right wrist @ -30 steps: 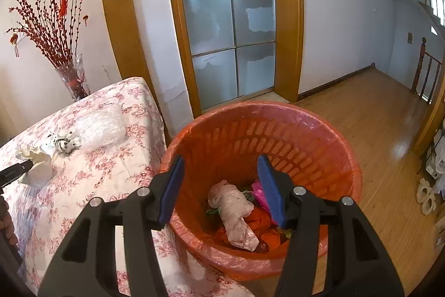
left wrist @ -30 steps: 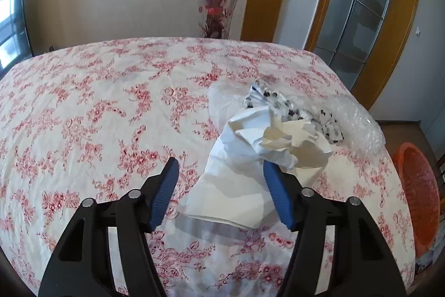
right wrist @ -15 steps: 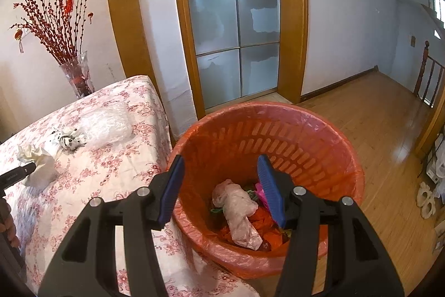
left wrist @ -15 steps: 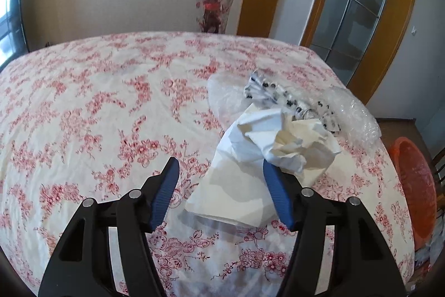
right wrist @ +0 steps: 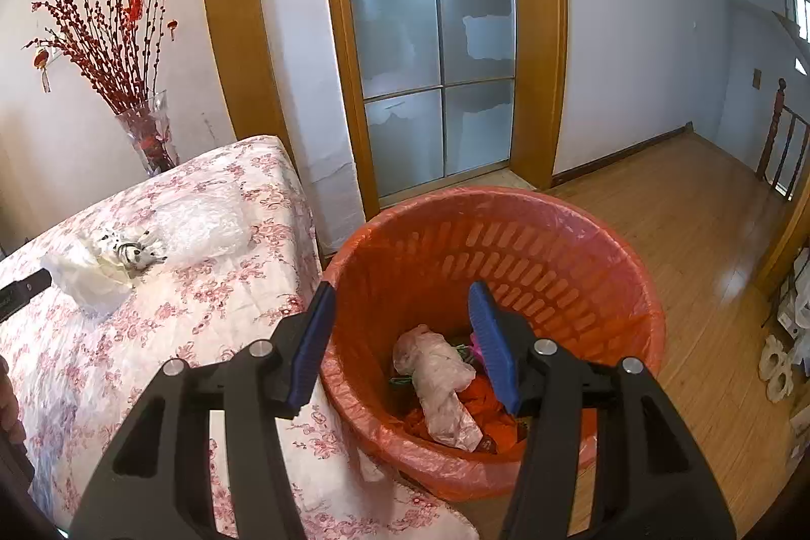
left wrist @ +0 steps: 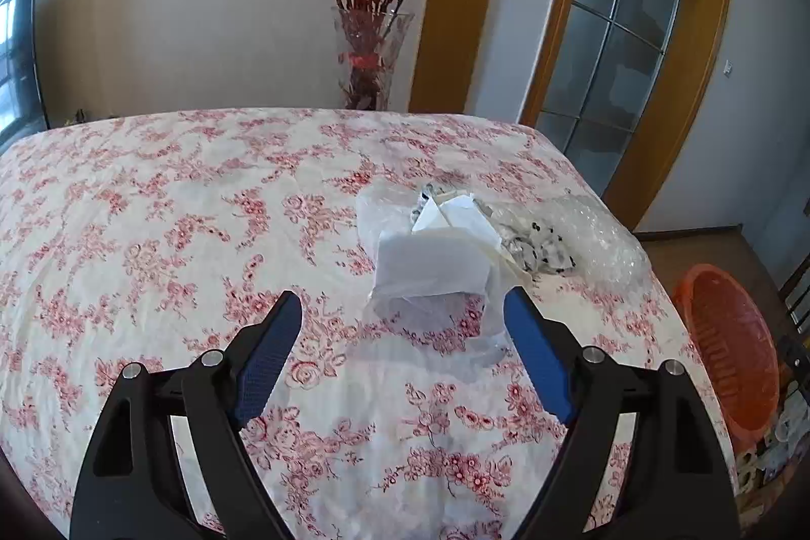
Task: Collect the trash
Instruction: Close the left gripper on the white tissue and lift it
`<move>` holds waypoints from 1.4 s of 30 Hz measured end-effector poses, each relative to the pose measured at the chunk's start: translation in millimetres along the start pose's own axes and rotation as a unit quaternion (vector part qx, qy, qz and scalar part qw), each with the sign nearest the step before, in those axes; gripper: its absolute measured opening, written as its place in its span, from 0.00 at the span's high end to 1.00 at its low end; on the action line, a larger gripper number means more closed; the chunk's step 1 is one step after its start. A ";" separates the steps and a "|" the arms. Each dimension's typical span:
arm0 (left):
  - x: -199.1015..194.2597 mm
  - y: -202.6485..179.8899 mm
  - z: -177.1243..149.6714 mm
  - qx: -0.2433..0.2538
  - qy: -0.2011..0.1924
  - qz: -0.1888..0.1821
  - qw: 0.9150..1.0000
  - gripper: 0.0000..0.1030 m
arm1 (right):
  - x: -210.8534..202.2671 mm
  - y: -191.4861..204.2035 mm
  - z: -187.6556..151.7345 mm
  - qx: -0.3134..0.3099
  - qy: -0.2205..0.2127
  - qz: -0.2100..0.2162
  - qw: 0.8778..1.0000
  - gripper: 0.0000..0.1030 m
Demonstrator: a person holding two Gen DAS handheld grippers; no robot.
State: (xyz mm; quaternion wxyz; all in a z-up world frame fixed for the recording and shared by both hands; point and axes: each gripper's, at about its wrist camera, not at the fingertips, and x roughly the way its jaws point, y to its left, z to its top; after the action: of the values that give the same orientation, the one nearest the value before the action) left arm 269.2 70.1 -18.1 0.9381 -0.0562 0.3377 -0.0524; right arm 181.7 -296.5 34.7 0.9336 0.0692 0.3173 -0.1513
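Three pieces of trash are lying together on the flowered tablecloth, just ahead of the left gripper: a white crumpled paper nearest the jaws, a black-and-white spotted scrap behind it and to the right, and a clear plastic wrap beyond that. The left gripper's jaws are being held wide apart and empty, above the cloth and short of the paper; the paper's near edge is sitting between the lines of the two blue pads, closer to the right-hand one.

The right gripper is being held over the orange basket, its jaws released and carrying nothing; pale plastic and bright scraps are already lying in the bottom of the basket, below and between its jaws.

The step in hand is judged to be the pickup of the paper. It would best be done by the jaws being shifted slightly to the right so the wad is centred, then lowered until the tips are nearly touching the cloth. The thick crumpled part should be pinched, not the thin flat edge, which is likely to slip. The cloth should not be caught in the pinch, or it may be dragged along.
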 end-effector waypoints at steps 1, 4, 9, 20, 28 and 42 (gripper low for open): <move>0.8 0.8 0.9 -0.003 0.001 0.000 1.000 0.21 | -0.4 0.5 0.0 -0.001 0.000 0.000 1.000 0.47; 3.3 2.2 2.4 -0.008 0.003 0.001 1.000 0.21 | -0.7 0.1 0.6 -0.002 0.000 0.000 1.000 0.47; 7.2 -0.5 2.8 0.008 0.002 0.005 1.000 0.23 | -1.5 0.3 0.5 -0.003 -0.001 -0.001 1.000 0.47; 8.7 -16.9 9.9 0.022 0.000 -0.002 1.000 0.22 | 0.7 1.7 -2.6 -0.005 0.004 0.000 1.000 0.47; 28.4 -27.6 34.9 0.011 0.018 0.005 1.000 0.22 | 4.4 -2.8 -4.4 -0.001 0.009 -0.002 1.000 0.47; 67.8 -34.5 22.0 0.011 0.074 0.021 0.997 0.43 | 8.1 -5.5 -7.1 0.003 0.016 -0.001 1.000 0.47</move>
State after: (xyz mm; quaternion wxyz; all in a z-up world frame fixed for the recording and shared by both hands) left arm 333.1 28.4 -39.0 0.9120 -0.0349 0.4068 -0.0404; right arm 182.0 -302.1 24.0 0.9282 0.0742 0.3315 -0.1521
